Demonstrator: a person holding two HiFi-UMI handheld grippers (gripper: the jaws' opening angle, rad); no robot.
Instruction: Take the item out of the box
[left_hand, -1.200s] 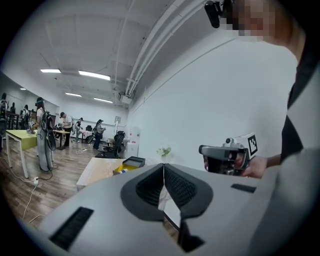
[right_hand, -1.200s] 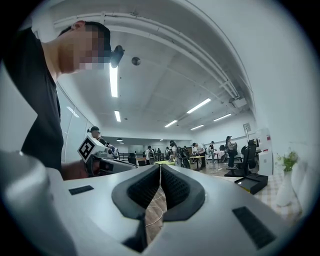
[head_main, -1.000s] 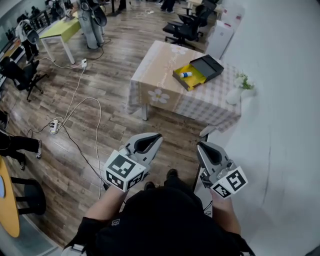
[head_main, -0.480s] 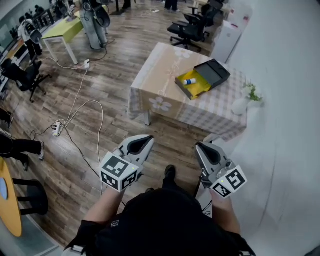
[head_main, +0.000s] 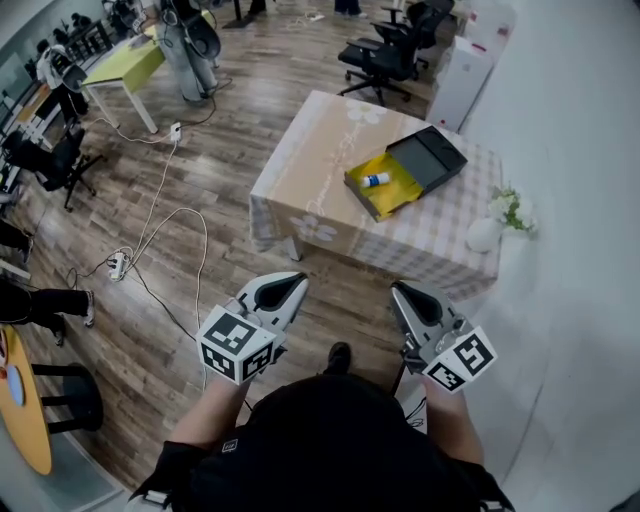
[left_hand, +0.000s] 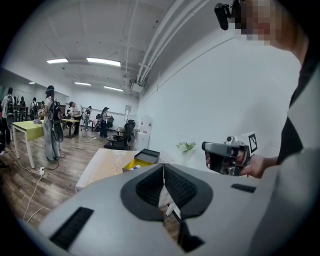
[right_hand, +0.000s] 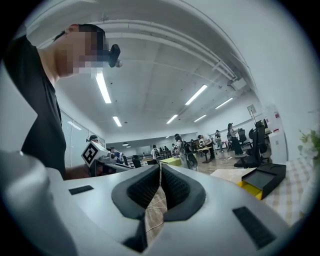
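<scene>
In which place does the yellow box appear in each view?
Head view: yellow box upper middle, right of centre.
Left gripper view: yellow box slightly left of centre.
Right gripper view: yellow box at right, below mid-height.
Shared landmark: the table beneath it.

1. floor (head_main: 200, 190): wood-look planks with a bit of sheen
2. cloth (head_main: 310, 170) at 12 o'clock: matt fabric, checked, with a flower print
3. box (head_main: 392, 195) at 1 o'clock: yellow tray and dark lid, both matt, looks like card
4. left gripper (left_hand: 163, 167) and right gripper (right_hand: 160, 167): smooth matt grey plastic, jaws lined with ribbed black pads (left_hand: 149, 187)
5. wall (head_main: 580, 200) at 3 o'clock: smooth matt white
</scene>
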